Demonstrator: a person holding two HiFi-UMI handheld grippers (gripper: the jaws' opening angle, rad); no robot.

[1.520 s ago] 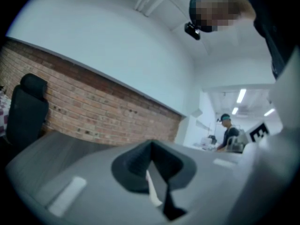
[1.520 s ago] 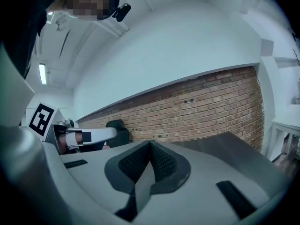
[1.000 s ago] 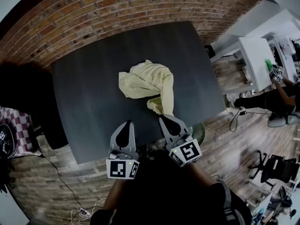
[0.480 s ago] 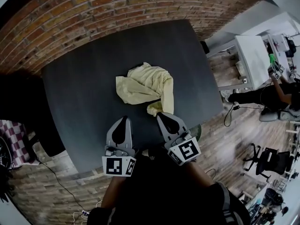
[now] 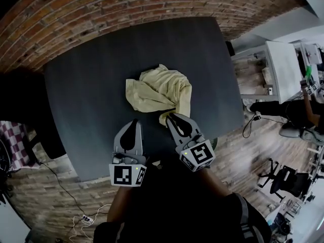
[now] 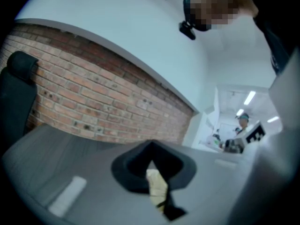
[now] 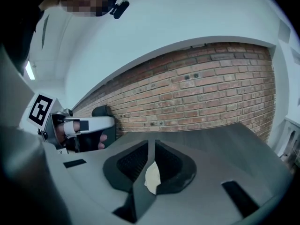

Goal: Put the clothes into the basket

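- My right tongs [image 5: 171,117]: the jaws are pressed together with only a hairline slit between the dark pads, and nothing is clamped in them
- Their tips hang at the near end of the garment's trailing sleeve [image 5: 180,104]; whether they touch the cloth I cannot tell
- My left tongs [image 5: 134,122]: the jaws are closed in the same way and carry nothing. They are held just beside the right pair, over bare tabletop and a little short of the cloth
- Through the slit of each pair, a narrow strip of pale fabric shows beyond the pads
- The garment [image 5: 158,87] is pale yellow and soft, crumpled into a loose heap of folds and creases
- The sleeve runs down the heap's right side toward me and ends in a small bunched cuff by the right tongs' tips
- The garment lies on the dark grey table [image 5: 81,90], near the middle and slightly toward my edge
- A red brick wall [image 5: 116,9] runs behind the table's far side
- To the right, well apart from the table, stands a white desk [image 5: 282,67] on a wooden floor, with a person in dark clothes [image 5: 291,110] beside it
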